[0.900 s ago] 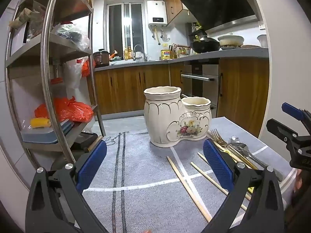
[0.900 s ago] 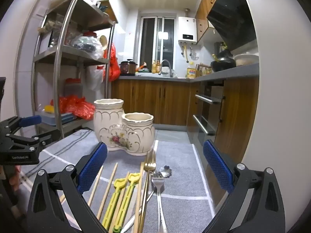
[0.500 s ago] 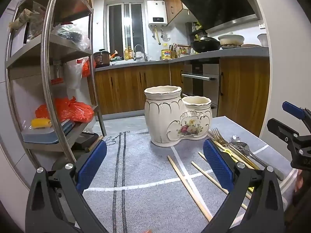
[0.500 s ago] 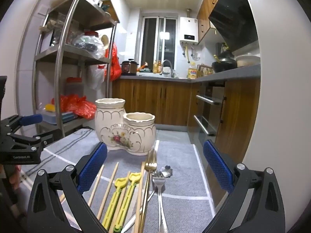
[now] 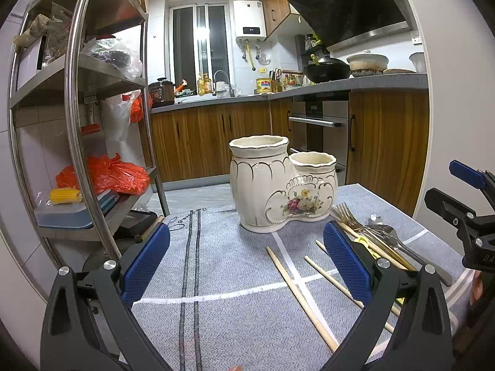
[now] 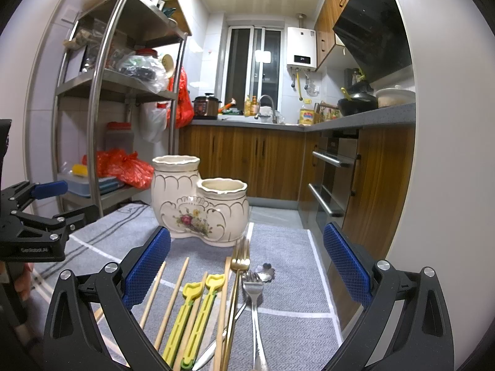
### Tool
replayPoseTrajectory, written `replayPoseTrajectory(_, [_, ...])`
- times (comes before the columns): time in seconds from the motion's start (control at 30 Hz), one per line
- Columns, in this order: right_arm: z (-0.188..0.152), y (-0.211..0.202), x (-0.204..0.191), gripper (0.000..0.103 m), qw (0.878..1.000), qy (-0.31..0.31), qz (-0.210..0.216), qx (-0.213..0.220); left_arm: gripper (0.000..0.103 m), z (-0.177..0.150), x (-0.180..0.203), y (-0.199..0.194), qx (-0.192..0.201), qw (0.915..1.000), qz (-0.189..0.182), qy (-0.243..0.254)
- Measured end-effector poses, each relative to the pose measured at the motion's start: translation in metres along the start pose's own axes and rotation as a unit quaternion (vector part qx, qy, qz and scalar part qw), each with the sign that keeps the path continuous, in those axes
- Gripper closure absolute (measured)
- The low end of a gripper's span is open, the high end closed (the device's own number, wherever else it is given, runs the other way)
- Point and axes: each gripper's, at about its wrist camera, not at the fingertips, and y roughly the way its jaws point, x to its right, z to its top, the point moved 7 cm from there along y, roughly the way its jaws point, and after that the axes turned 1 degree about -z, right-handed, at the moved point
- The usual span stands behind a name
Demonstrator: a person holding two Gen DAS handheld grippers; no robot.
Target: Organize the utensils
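Hovering w/ jaws wide apart, empty: right gripper [image 6: 246,266] is nearer the utensils [image 6: 216,306], which lie on the cloth [image 6: 287,247] directly under it, long axes along its fingers, before the ceramic holder [image 6: 201,201]. Left gripper [image 5: 246,264] also open, utensils off to its right.

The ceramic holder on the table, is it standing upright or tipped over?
Upright. The ceramic holder rests flat on its base on the grey cloth, with both openings facing up.
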Motion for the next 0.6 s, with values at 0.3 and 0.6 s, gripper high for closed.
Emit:
replayPoseTrajectory(0.3, [0.0001, 0.0007, -0.0001, 0.005, 1.000, -0.001, 0.000, 0.000, 0.005, 0.0001, 0.0002, 0.0002, -0.001, 1.0000, 0.001, 0.000])
replayPoseTrajectory(0.6, [-0.0005, 0.0006, -0.0009, 0.005, 1.000, -0.002, 0.000, -0.001, 0.005, -0.0001, 0.0009, 0.0005, -0.001, 1.0000, 0.001, 0.001])
